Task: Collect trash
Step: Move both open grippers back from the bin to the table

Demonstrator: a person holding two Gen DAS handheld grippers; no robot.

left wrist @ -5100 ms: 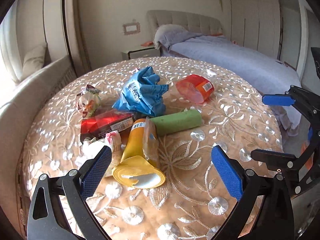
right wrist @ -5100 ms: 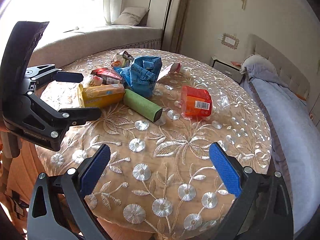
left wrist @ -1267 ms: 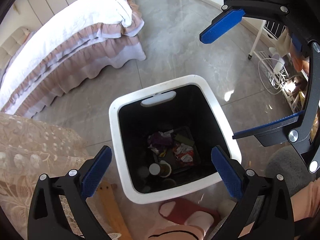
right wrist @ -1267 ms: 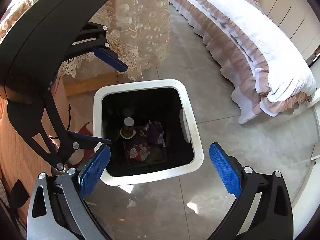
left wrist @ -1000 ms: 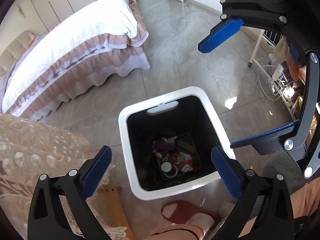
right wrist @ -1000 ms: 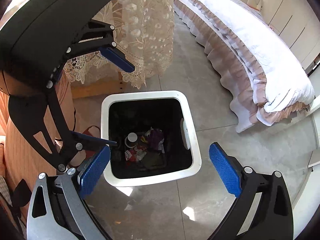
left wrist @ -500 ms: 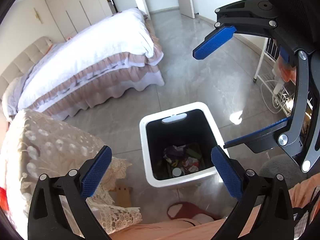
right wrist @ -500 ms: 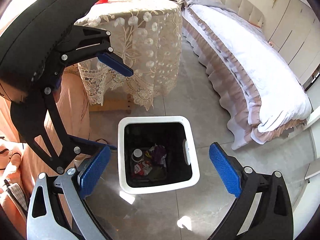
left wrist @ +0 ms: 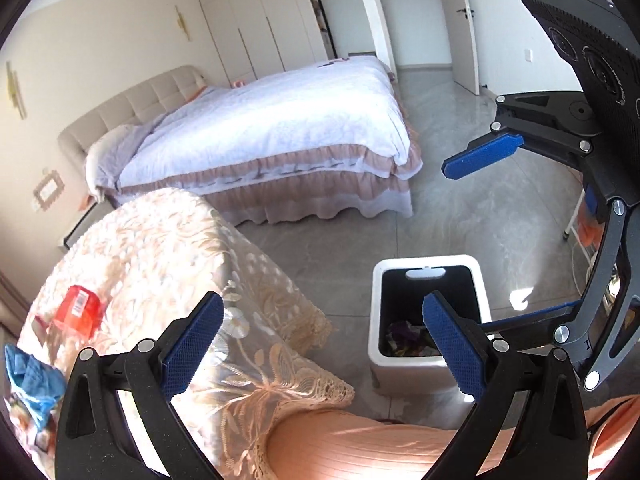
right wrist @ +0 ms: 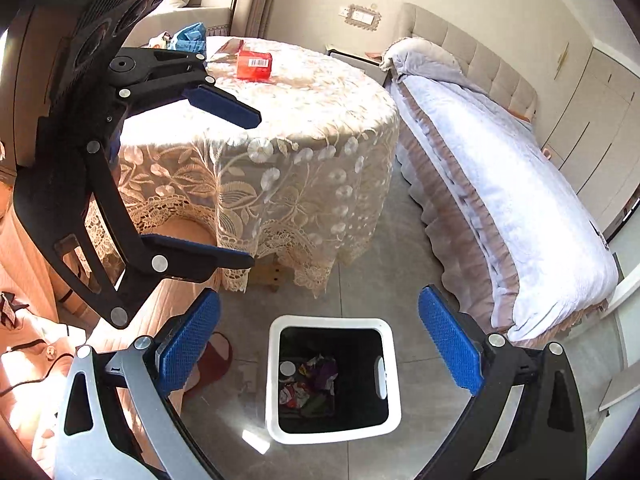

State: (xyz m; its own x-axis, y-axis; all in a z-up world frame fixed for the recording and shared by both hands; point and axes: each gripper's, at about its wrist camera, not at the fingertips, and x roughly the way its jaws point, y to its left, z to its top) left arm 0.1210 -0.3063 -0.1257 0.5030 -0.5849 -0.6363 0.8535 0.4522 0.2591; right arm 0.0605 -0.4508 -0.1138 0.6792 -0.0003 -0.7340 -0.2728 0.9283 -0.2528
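Observation:
A white bin (right wrist: 274, 380) with a black liner stands on the floor, with wrappers and a small cup inside. It also shows in the left wrist view as the bin (left wrist: 376, 308). My right gripper (right wrist: 318, 344) hangs open above it, holding nothing. My left gripper (left wrist: 320, 344) is open too, raised between the table and the bin; the left gripper (right wrist: 240, 184) appears from the side in the right view. On the round lace-covered table (right wrist: 304, 120) lie an orange packet (right wrist: 254, 64) and blue crumpled plastic (right wrist: 188, 36). The orange packet (left wrist: 78, 310) and blue plastic (left wrist: 34, 384) sit at the left edge.
A bed (right wrist: 520, 184) with a white cover runs along the right. A person's leg in peach fabric (left wrist: 380, 448) is below the left gripper, and a red slipper (right wrist: 214, 360) lies beside the bin. A white wire rack (left wrist: 584, 240) stands at far right. Grey tile floor surrounds the bin.
Both grippers have risen and pulled away from the bin, which now looks smaller. The views have swung up toward the table and bed. Both stay open and hold nothing.

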